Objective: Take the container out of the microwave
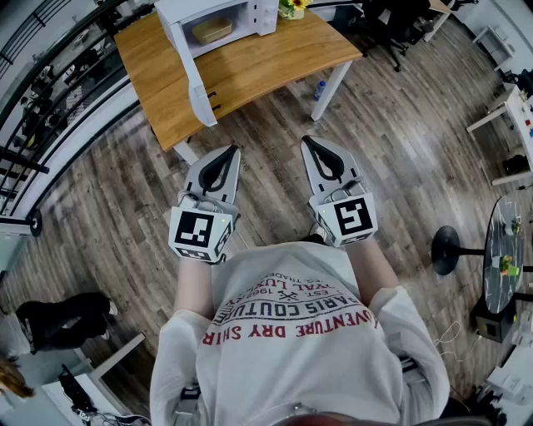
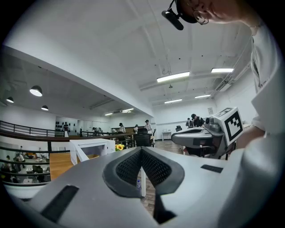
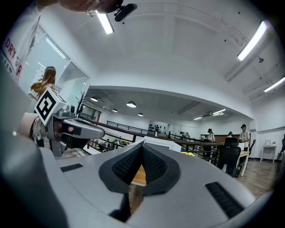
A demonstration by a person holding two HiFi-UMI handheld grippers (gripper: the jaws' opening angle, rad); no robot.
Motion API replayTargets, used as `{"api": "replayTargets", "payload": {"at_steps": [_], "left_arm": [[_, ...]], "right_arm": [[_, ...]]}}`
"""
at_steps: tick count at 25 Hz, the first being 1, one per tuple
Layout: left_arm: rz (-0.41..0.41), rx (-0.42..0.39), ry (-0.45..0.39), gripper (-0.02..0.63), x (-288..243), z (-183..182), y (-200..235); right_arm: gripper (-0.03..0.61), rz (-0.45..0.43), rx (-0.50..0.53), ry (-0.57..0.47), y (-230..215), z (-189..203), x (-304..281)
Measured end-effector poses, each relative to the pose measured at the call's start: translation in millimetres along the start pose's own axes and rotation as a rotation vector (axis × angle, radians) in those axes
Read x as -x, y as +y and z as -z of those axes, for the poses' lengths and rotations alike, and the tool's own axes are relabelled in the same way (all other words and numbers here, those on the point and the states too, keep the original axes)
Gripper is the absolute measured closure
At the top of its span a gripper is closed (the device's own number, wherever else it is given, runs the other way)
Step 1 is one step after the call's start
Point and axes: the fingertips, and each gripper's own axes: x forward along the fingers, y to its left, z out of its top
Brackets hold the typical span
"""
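Now, left gripper (image 1: 234, 151): jaws clenched on nothing, the ribbed dark pads pressed tip to tip; matt grey shell, held level in front of you.
Right gripper (image 1: 307, 141): jaws likewise shut and empty, pointing toward 12 o'clock.
Container (image 1: 211, 30): inside the microwave, at 11 o'clock from your grippers and well apart from them; shallow, rounded-rectangular, tan, smooth-looking walls. Whether it has a lid is too small to tell.
Microwave (image 1: 260, 15): white box with hard flat panels, standing on the desk.
Door (image 1: 196, 83): flat white slab, open, swung out toward 6 o'clock on the cavity's left side.
Desk (image 1: 258, 62): pale wood, smooth top, white legs.
Flowers (image 1: 291, 7): yellow, just beside the microwave at its 3 o'clock.
Bottle (image 1: 320, 89): small, on the plank floor by a desk leg.
Risk, jaws: if you reach in with them shut, you will probably push the container deeper instead of taking it.
Risk, door: your left gripper may clip its edge on the way in, since it juts into your path.
Risk, grip: smooth walls and a shallow rim could slip from a light pinch, so the container might tip at the cavity lip.
Risk, surroundings: a wide right-hand swing could knock the flowers, and the bottle could catch your foot.
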Motion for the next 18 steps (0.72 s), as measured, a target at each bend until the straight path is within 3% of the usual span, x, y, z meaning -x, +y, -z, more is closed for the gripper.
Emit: {"api": "replayTargets", "payload": {"at_steps": [10, 18], "left_arm": [[-0.008, 0.036, 0.007, 0.6, 1, 3, 5], [-0.011, 0.058, 0.028, 0.6, -6, 17, 15]], "right_arm": [[0.551, 0.005, -0.012, 0.013, -5, 6, 1], [0.548, -0.082, -0.043, 0.009, 6, 16, -14]]}}
